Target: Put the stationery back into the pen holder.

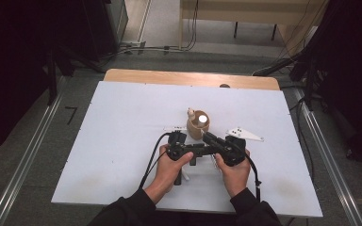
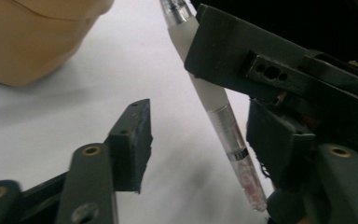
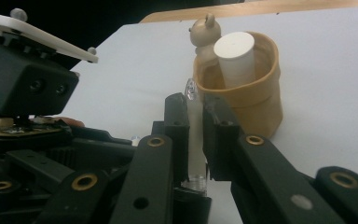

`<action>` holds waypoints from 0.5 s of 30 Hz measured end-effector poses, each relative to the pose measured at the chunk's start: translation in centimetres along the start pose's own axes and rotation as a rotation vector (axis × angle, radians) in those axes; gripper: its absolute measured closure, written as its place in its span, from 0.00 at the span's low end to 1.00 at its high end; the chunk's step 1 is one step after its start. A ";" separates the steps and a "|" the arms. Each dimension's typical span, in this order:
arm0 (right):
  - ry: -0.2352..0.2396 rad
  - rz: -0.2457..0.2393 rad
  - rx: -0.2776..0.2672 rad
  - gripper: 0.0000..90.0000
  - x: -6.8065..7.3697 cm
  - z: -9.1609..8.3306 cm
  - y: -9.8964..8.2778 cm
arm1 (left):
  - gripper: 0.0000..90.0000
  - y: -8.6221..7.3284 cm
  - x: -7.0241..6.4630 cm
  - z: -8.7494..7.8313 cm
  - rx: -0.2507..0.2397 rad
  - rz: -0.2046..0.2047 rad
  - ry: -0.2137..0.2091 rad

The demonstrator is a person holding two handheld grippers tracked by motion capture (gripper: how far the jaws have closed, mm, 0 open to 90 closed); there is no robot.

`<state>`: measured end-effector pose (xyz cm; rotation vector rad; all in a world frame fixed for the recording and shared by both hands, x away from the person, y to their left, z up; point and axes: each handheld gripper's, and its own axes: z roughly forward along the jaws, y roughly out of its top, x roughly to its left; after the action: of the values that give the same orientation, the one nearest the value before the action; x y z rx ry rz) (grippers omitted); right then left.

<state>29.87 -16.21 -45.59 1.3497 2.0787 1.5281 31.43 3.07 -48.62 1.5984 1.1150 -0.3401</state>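
High view, hands: both low over white counter (image 1: pixel 122 141), left gripper (image 1: pixel 176 140) and right gripper (image 1: pixel 211 138) met nose to nose just before tan pot (image 1: pixel 198 124).
High view, pot: upright near counter's middle, white cylinder (image 1: pixel 201 119) standing inside, small bear figure (image 1: pixel 191 112) at rim.
High view, advice: keep both wrists low and steady; hand-over best done above bare counter, clear of pot.

Left gripper view, pen (image 2: pixel 214 105): clear-and-frosted barrel slanting across frame, clamped higher up by right gripper's dark pads (image 2: pixel 223 51).
Left gripper view, own jaws: apart, pen between them; near pad (image 2: pixel 133 140) well off barrel; contact at far side unclear.
Left gripper view, advice: centre barrel between pads, close squarely on clear lower section below other grip, not on tip; avoid pushing sideways on barrel.

Right gripper view, grip: jaws together on pen (image 3: pixel 196 144), barrel upright between pads (image 3: pixel 176 126), top end poking out toward pot (image 3: pixel 256 100).
Right gripper view, surroundings: left gripper's body (image 3: pixel 25 86) close at left; cylinder (image 3: pixel 235 58) and bear (image 3: pixel 205 30) behind.
Right gripper view, advice: hold clamp firm until other side bites, likely a transfer or pull-apart of pen; release or pull along barrel's axis only.
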 end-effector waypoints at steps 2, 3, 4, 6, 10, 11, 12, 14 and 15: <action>0.007 -0.001 0.000 0.88 0.1 0.0 0.0 | 0.55 0.0 0.0 0.0 0.007 -0.005 -0.019; 0.008 -0.001 -0.001 0.88 0.2 0.0 0.0 | 0.57 0.0 0.1 0.0 0.008 -0.005 -0.024; 0.010 -0.003 -0.003 0.88 0.2 0.0 0.0 | 0.59 0.0 0.1 0.0 0.008 -0.005 -0.029; 0.015 -0.003 -0.003 0.88 0.3 -0.1 0.1 | 0.65 0.1 0.1 -0.1 0.010 -0.010 -0.047; 0.022 -0.003 -0.002 0.88 0.4 0.0 0.0 | 0.73 0.1 0.1 -0.2 0.009 -0.024 -0.069; 0.024 -0.002 -0.001 0.88 0.4 0.0 0.0 | 0.74 0.1 0.2 -0.2 0.011 -0.023 -0.075; 0.026 -0.002 -0.002 0.88 0.4 0.0 0.0 | 0.77 0.2 0.2 -0.2 0.011 -0.027 -0.079; 0.027 -0.002 -0.002 0.88 0.4 0.0 0.0 | 0.80 0.2 0.2 -0.2 0.010 -0.029 -0.085; 0.029 -0.001 -0.004 0.88 0.4 -0.1 0.0 | 0.80 0.2 0.2 -0.2 0.010 -0.031 -0.088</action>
<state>29.61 -15.90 -45.40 1.3329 2.0917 1.5596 31.59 3.37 -48.56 1.5606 1.0732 -0.4334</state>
